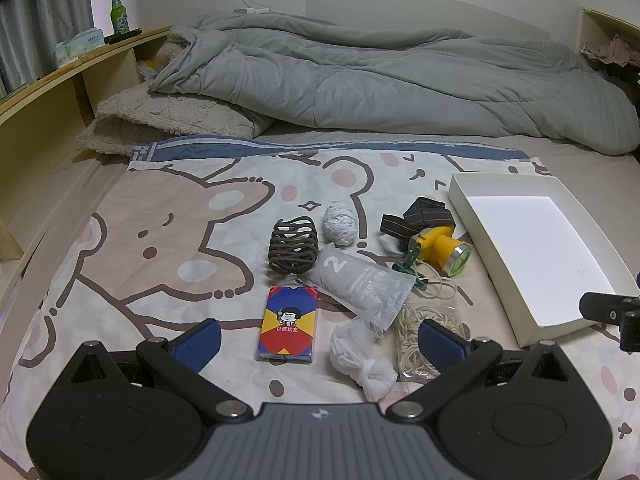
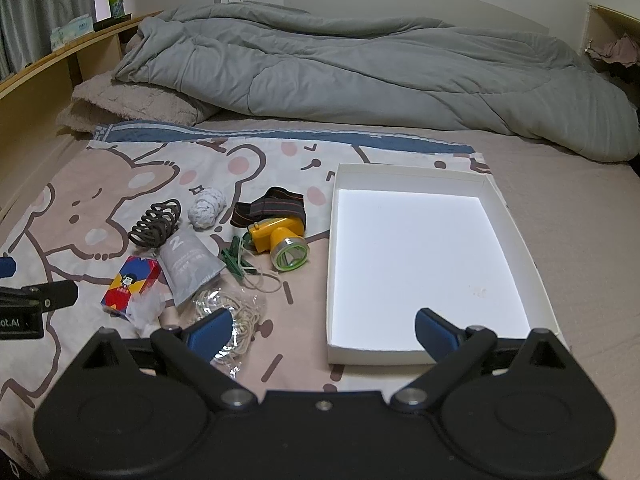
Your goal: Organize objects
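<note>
- Nearest the left wrist camera, the left hand-held gripper (image 1: pixel 318 340) hangs over the bed with blue-padded fingers (image 1: pixel 200 342) spread wide, gripping nothing.
- Between those fingers lie a knotted white plastic bag (image 1: pixel 362 354) and a card box (image 1: pixel 288 323) in red, blue and yellow with a cartoon figure; its printed characters are too small to read.
- Clear bag of rubber bands (image 1: pixel 416 334) sits by the right-side finger, with a grey pouch (image 1: pixel 362 284) marked "2" just beyond.
- Farther out: a dark coiled wire holder (image 1: pixel 293 245), a white wadded ball (image 1: pixel 340 222), a green clothes peg (image 1: pixel 408 268) and a yellow headlamp (image 1: pixel 438 242) with striped elastic strap.
- Right hand-held gripper (image 2: pixel 324 332) is likewise spread apart and empty, one finger above the near edge of a shallow white cardboard tray (image 2: pixel 520 232).
- All rest on a bear-print sheet (image 1: pixel 140 240); a rumpled grey quilt (image 1: pixel 380 76) lies behind, and a green glass bottle (image 1: pixel 118 12) stands on the wooden headboard shelf (image 1: pixel 60 76).
</note>
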Tool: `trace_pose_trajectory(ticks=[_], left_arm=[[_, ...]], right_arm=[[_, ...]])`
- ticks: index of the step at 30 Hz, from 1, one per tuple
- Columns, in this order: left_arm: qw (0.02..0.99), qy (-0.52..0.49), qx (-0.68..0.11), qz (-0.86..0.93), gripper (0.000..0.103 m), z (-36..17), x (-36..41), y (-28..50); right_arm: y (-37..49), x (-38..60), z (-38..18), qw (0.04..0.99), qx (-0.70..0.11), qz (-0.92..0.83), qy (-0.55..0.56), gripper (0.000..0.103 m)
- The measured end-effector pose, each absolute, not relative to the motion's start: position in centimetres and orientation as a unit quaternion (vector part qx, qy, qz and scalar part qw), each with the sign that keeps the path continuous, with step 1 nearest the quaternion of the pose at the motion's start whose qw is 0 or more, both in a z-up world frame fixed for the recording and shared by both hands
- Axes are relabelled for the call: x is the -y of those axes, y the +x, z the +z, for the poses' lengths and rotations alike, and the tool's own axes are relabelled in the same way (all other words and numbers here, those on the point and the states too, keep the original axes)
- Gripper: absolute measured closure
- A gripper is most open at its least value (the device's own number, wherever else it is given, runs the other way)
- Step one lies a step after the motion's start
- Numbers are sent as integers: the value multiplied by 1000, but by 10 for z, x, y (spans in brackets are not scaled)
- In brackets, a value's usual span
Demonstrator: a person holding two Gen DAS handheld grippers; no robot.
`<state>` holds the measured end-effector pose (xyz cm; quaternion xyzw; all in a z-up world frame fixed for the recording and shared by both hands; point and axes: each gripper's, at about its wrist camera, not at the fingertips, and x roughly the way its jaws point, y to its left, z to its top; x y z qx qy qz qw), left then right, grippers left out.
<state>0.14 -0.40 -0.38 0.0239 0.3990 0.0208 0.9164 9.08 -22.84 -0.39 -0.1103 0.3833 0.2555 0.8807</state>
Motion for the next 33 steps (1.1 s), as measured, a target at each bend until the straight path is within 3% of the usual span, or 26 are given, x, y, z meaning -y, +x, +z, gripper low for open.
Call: trace_pose_trajectory(ticks=[33], left_arm=[[916, 22, -401, 24, 0, -6, 7, 2]], right_arm=[[91, 227, -9, 874, -383, 273, -124, 4]])
